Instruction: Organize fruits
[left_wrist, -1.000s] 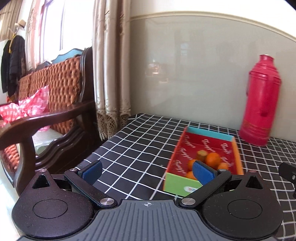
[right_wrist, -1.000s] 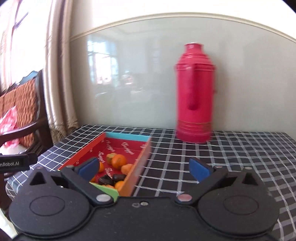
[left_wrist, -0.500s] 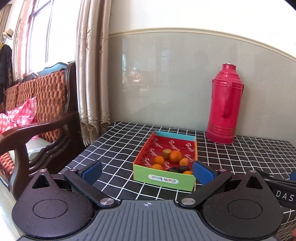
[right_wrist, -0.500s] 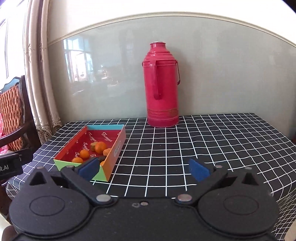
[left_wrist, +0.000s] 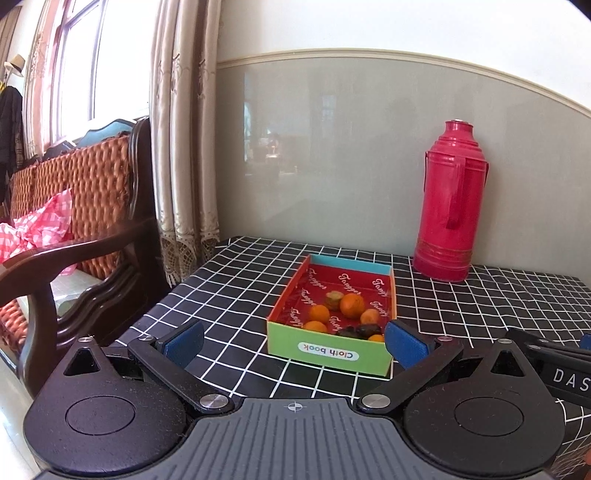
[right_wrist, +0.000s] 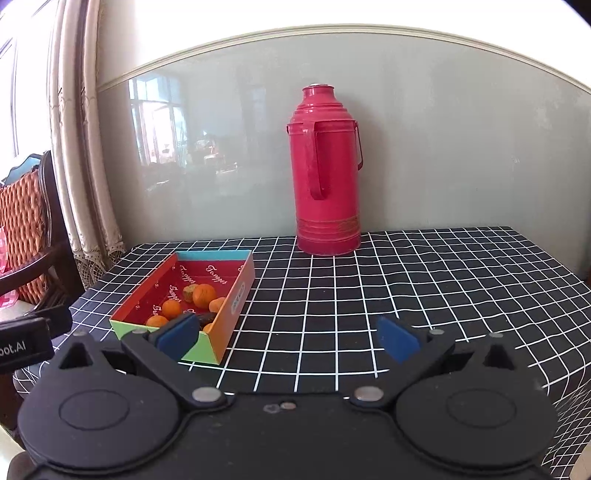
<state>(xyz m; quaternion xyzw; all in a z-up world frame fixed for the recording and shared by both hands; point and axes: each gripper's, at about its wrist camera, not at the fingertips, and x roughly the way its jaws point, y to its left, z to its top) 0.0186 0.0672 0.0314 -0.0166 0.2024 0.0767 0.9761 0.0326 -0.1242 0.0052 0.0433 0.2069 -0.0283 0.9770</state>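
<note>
A shallow paper box (left_wrist: 328, 354) with a green front, red inside and "Cloth book" label sits on the black checked tablecloth (left_wrist: 229, 295). It holds several small oranges (left_wrist: 351, 305), a greenish fruit (left_wrist: 333, 297) and dark dates (left_wrist: 364, 329). The box also shows in the right wrist view (right_wrist: 236, 306) with the oranges (right_wrist: 204, 295). My left gripper (left_wrist: 293, 341) is open and empty, just in front of the box. My right gripper (right_wrist: 288, 338) is open and empty, to the right of the box's near corner.
A tall red thermos (left_wrist: 448, 201) stands at the back by the wall, also in the right wrist view (right_wrist: 327, 173). A wooden chair with orange cushion (left_wrist: 74, 229) stands left of the table. Curtains (left_wrist: 181, 147) hang at the back left corner.
Both grippers have drawn back from the box and steadied; the box looks farther away than a second ago. Both stay open and empty.
</note>
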